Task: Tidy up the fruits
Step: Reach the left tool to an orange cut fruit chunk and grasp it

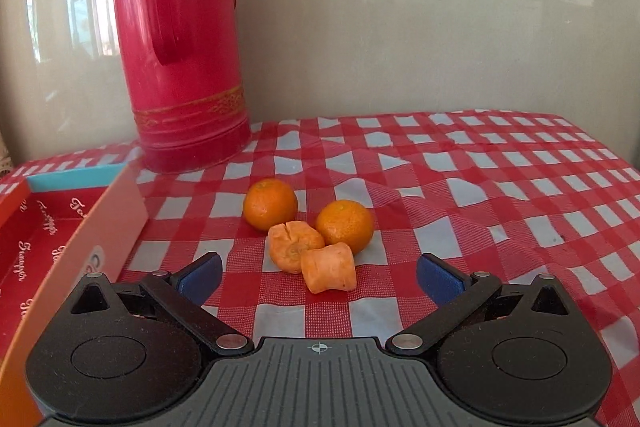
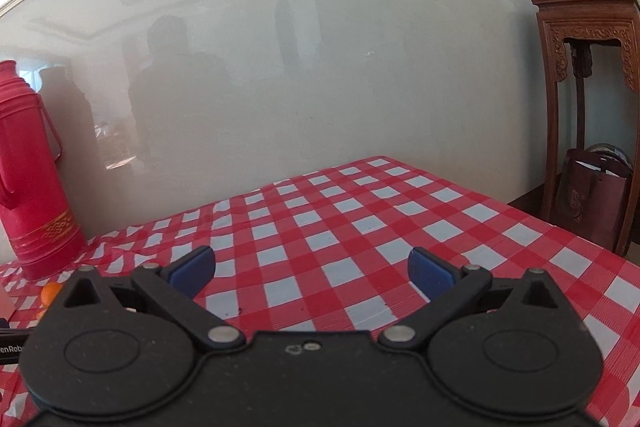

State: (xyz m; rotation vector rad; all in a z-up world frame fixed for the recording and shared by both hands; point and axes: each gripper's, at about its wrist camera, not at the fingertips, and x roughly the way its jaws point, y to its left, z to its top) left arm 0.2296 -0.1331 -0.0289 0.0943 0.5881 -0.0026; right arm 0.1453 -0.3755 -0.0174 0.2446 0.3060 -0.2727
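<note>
My left claw (image 1: 319, 277) is spread wide and holds nothing, low over the checked tabletop (image 1: 500, 187). Just ahead of it two oranges (image 1: 270, 203) (image 1: 345, 225) and two carrot pieces (image 1: 295, 245) (image 1: 329, 267) huddle together, touching. A red box (image 1: 48, 251) lies to their left, a red thermos (image 1: 180, 39) behind. My right claw (image 2: 311, 271) gapes empty over bare cloth
</note>
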